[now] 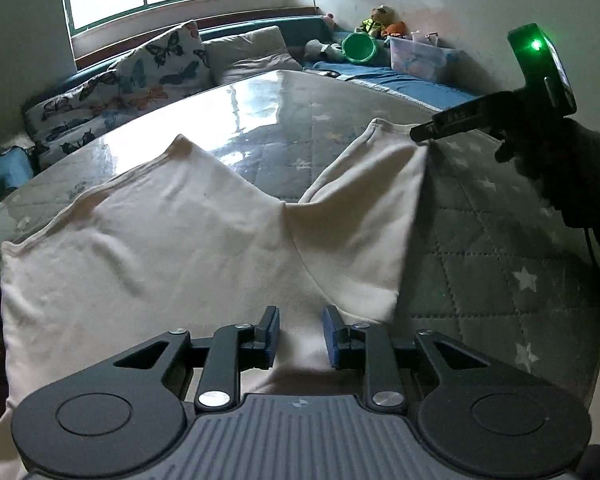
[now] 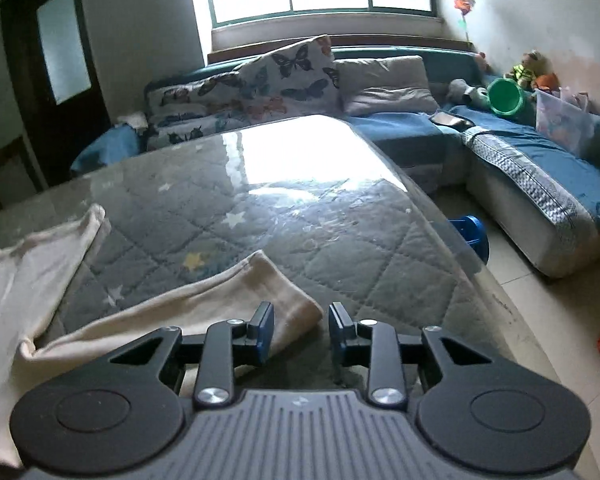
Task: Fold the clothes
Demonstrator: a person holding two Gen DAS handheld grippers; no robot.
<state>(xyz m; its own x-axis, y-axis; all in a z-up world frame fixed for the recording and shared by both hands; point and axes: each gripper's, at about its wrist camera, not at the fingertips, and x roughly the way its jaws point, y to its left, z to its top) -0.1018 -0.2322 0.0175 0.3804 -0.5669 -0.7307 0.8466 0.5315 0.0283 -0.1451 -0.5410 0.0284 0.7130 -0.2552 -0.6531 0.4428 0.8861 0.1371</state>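
A cream garment (image 1: pixel 160 240) lies flat on the glass-topped table (image 1: pixel 500 248), its two legs pointing away from me. My left gripper (image 1: pixel 302 332) hovers low over the near part of the garment, at the crotch. Its jaws stand apart and the cloth shows flat in the gap. My right gripper (image 1: pixel 418 135), held by a dark-sleeved hand, is at the far corner of the right leg. In the right wrist view, the right gripper (image 2: pixel 300 330) is open. The leg's end (image 2: pixel 220 300) lies under its left finger (image 2: pixel 262 328), with bare table (image 2: pixel 300 208) under the right one.
A blue corner sofa (image 2: pixel 520 160) with butterfly pillows (image 2: pixel 292 76) wraps behind and to the right of the table. On it are a green bucket (image 2: pixel 506 96), a clear plastic box (image 2: pixel 562 118) and plush toys. A blue object (image 2: pixel 470 232) sits on the floor by the table's right edge.
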